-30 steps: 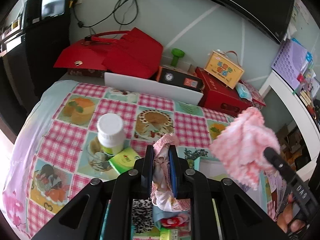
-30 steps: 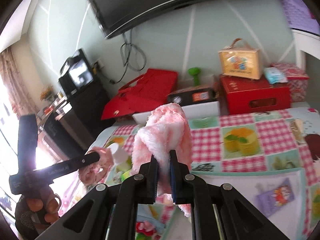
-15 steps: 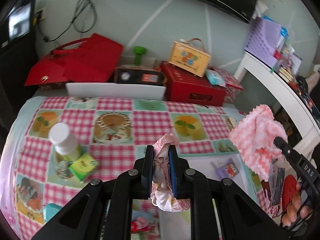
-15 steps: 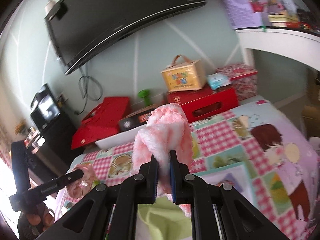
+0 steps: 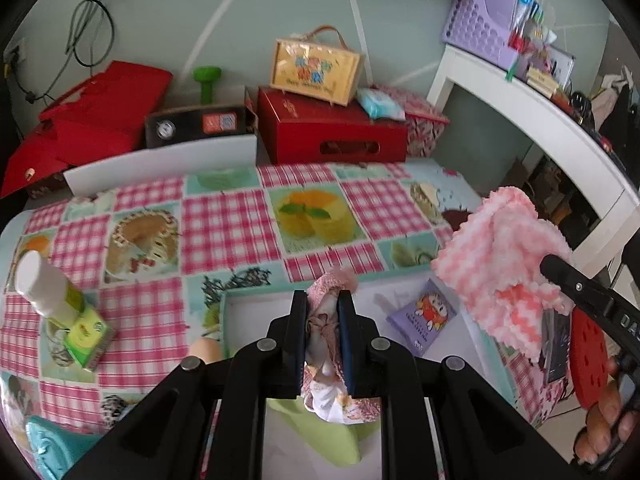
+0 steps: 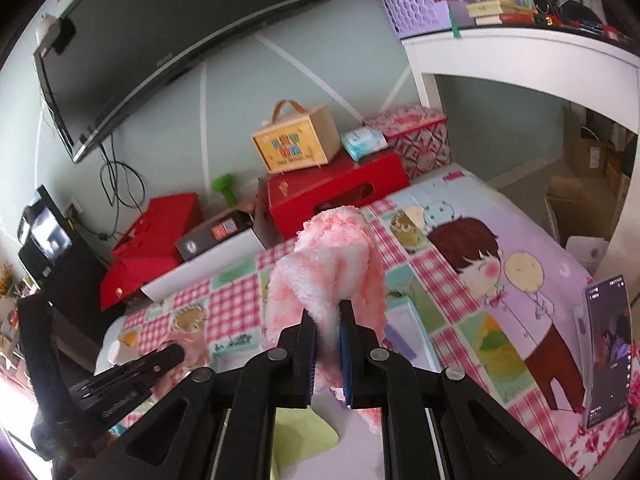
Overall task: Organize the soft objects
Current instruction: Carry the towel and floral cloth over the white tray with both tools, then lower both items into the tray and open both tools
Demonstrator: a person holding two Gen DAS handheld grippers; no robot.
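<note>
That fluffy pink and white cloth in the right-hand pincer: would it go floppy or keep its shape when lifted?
Probably floppy: the fluffy pink cloth folds over the right gripper and droops on both sides. It looks light, since a narrow pinch holds it up. Its fuzzy pile likely resists slipping.

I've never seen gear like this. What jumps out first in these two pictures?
The fluffy pink and white cloth, pinched upright in the right gripper, fills the middle of its view above a bright checked tablecloth. The left gripper clamps a smaller floral pink fabric piece over a white tray. Behind the table sit a red box and a yellow handled case on top of it.
</note>
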